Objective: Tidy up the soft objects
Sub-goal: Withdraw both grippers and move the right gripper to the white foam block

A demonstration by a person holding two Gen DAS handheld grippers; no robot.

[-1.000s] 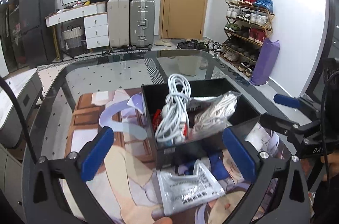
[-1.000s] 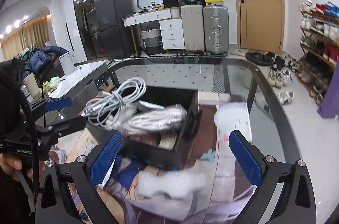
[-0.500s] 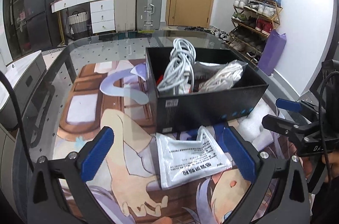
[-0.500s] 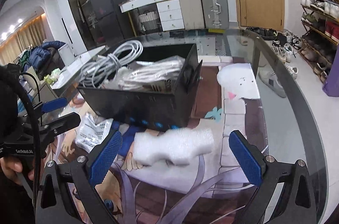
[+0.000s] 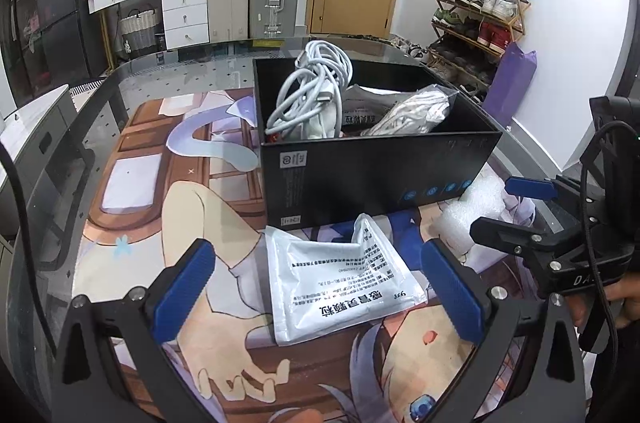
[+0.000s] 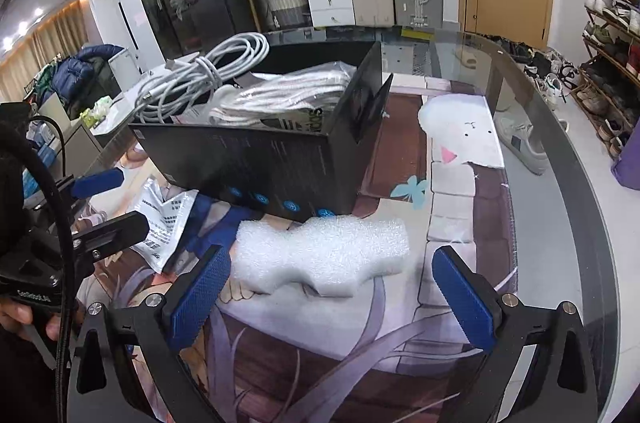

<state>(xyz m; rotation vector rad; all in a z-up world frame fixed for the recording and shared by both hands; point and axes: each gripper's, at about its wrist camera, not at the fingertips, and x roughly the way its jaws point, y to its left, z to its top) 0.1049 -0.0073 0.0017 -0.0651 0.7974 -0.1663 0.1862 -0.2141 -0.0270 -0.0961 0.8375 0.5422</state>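
Ahead, both hand-held grippers gape empty; black box (image 5: 372, 163) stands behind pouch (image 5: 340, 275) and foam (image 6: 320, 255).

A matt black cardboard box (image 5: 376, 167), a glossy silver foil pouch (image 5: 340, 283) and a rough white foam block (image 6: 324, 255) lie on a smooth printed mat (image 5: 192, 207).

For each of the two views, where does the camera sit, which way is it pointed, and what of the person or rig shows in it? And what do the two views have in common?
Left wrist: behind the open left claw, looking over the white pouch at the black box; the right claw and a hand show at right.
Right wrist: behind the open right claw, looking over the white foam piece at the black box's corner; the left claw shows at left.
Shared: black box, white cable bundle, white pouch, white foam piece, suitcases and door behind.
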